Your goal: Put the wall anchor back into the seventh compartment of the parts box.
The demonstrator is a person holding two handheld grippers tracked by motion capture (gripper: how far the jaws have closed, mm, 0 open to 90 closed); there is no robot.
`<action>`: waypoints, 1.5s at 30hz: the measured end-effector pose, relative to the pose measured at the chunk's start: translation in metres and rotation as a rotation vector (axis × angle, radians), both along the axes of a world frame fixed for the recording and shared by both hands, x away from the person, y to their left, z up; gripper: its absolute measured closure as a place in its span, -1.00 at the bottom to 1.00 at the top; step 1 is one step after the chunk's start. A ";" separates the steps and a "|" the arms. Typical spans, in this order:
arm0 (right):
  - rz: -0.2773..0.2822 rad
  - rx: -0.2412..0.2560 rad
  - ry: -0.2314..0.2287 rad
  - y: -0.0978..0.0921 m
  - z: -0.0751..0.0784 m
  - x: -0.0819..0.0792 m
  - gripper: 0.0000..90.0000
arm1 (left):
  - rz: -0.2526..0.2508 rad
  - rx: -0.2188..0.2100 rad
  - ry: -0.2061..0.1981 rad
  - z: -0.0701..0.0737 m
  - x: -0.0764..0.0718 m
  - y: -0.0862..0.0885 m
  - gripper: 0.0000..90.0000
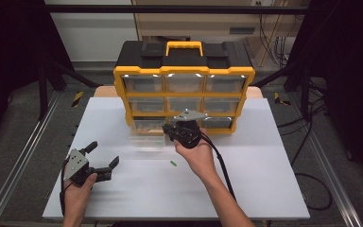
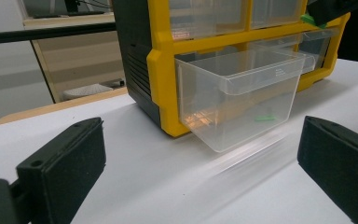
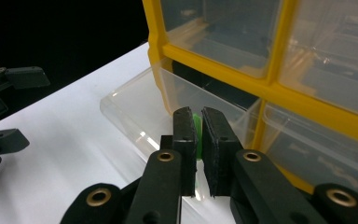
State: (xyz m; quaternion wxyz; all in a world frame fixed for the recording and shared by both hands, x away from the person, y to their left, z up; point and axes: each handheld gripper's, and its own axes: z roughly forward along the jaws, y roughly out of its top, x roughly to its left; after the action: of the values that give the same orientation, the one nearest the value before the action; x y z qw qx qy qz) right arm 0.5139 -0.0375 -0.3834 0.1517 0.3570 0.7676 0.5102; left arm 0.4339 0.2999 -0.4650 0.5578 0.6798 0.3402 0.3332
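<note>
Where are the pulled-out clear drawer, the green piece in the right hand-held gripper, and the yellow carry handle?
clear drawer (image 2: 242,100), left gripper view, front wall.
green piece (image 3: 197,128), right gripper view, edge between jaws.
yellow carry handle (image 1: 184,45), high view, top bar.

Open fingers (image 2: 65,177) face pulled-out clear drawer (image 2: 242,98).

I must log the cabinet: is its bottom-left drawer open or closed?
Open: the clear drawer sticks out from the yellow frame over the table.

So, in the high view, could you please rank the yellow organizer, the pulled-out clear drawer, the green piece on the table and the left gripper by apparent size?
1. yellow organizer
2. clear drawer; its see-through edges make its extent unsure
3. left gripper, nearer the camera, so possibly flattered
4. green piece, smallest
</note>
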 end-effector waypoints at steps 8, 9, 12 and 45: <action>0.008 -0.023 -0.001 0.012 0.004 0.008 0.88 | -0.001 -0.002 0.000 0.000 0.000 -0.001 -0.98; 0.009 -0.026 -0.002 0.014 0.004 0.009 0.88 | -0.002 0.000 -0.001 0.000 0.000 -0.001 -0.98; 0.012 -0.039 0.003 0.020 0.004 0.013 0.87 | -0.003 -0.001 -0.001 0.000 0.000 -0.001 -0.98; -0.044 -0.130 0.000 0.012 0.027 -0.006 -0.78 | -0.001 -0.003 0.001 0.000 0.001 0.000 -0.98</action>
State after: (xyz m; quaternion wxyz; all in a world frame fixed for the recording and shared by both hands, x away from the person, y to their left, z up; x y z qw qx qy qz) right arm 0.5074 -0.0260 -0.3569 0.1860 0.3631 0.7911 0.4558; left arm 0.4351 0.2999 -0.4649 0.5589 0.6793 0.3405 0.3320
